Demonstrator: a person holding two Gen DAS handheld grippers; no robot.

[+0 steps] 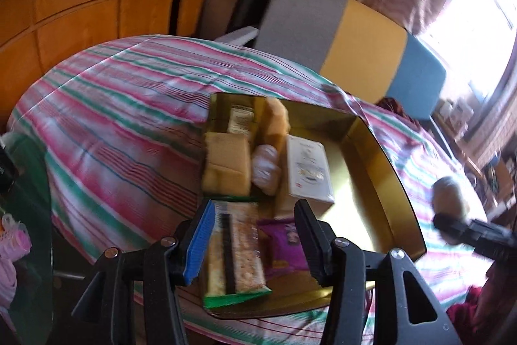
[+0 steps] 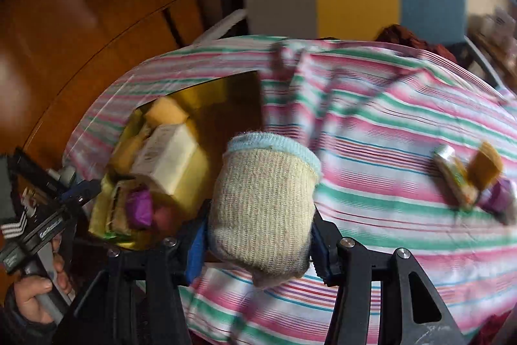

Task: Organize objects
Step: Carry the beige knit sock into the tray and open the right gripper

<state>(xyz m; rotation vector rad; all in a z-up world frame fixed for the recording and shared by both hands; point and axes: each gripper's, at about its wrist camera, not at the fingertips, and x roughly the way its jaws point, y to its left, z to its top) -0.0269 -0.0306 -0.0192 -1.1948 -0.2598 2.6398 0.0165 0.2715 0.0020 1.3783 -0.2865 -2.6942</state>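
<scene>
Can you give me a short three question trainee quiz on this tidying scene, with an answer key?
1. True or false: the right gripper is empty.
2. Which lies inside the gold tray? A) white box B) a banana C) a mug
3. What is the left gripper doing?

Key:
1. False; it is shut on the knitted sock.
2. A.
3. Hovering open above the snack packet at the tray's near end, gripping nothing.
</scene>
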